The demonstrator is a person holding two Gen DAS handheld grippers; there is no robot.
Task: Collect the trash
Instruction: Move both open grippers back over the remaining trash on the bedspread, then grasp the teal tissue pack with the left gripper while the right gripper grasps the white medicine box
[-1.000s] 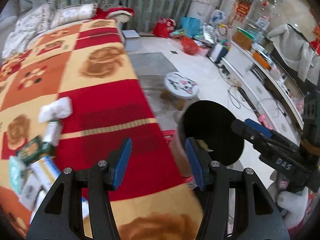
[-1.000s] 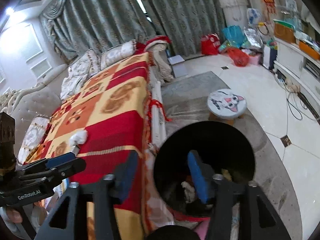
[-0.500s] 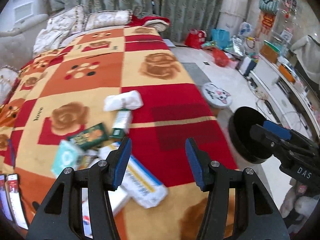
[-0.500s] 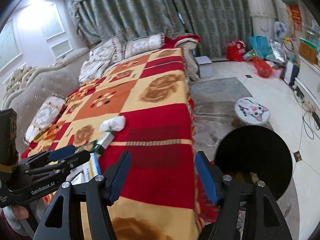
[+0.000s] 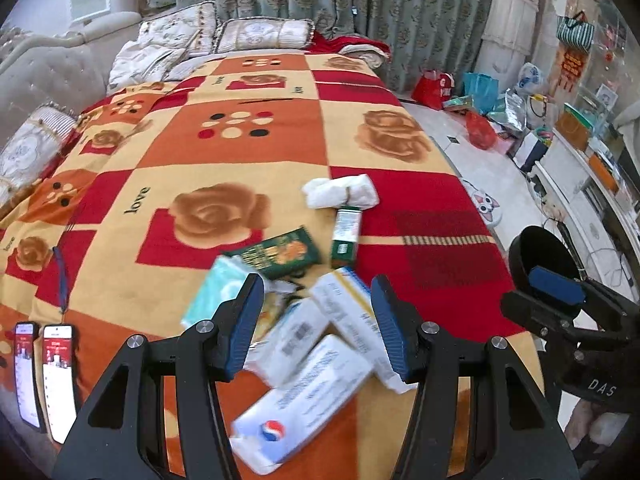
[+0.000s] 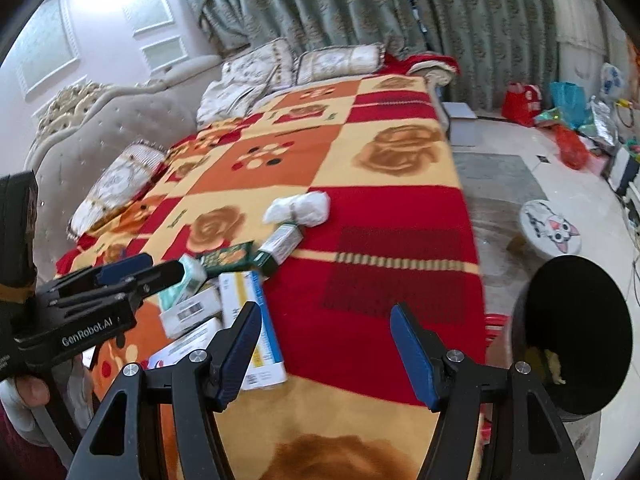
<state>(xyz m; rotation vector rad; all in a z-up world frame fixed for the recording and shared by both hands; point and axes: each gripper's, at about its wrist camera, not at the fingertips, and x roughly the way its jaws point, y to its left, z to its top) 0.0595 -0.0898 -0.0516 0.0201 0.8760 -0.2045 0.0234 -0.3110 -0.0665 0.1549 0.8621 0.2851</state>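
Observation:
A heap of trash lies on the red and orange blanket point(image 5: 240, 148): white boxes point(image 5: 348, 308), a teal pack point(image 5: 216, 292), a green packet point(image 5: 280, 252), a small green-white box point(image 5: 346, 236) and a white wad point(image 5: 340, 196). My left gripper point(image 5: 316, 292) hangs open just above the white boxes, holding nothing. My right gripper point(image 6: 325, 320) is open and empty over the red blanket point(image 6: 380, 240), to the right of the heap's white box point(image 6: 256, 320). The black bin point(image 6: 580, 320) stands on the floor by the bed's right side, with scraps inside.
Two phones point(image 5: 44, 372) lie at the blanket's left edge. Pillows point(image 5: 264, 34) are at the headboard. A round cat-face stool point(image 6: 550, 228) and a grey rug sit on the floor beyond the bin. Bags point(image 5: 434, 86) and a low white cabinet line the far right.
Both views have swung left from the black bin to the bed. The trash heap now lies right under the left gripper. Both grippers stayed open and empty.

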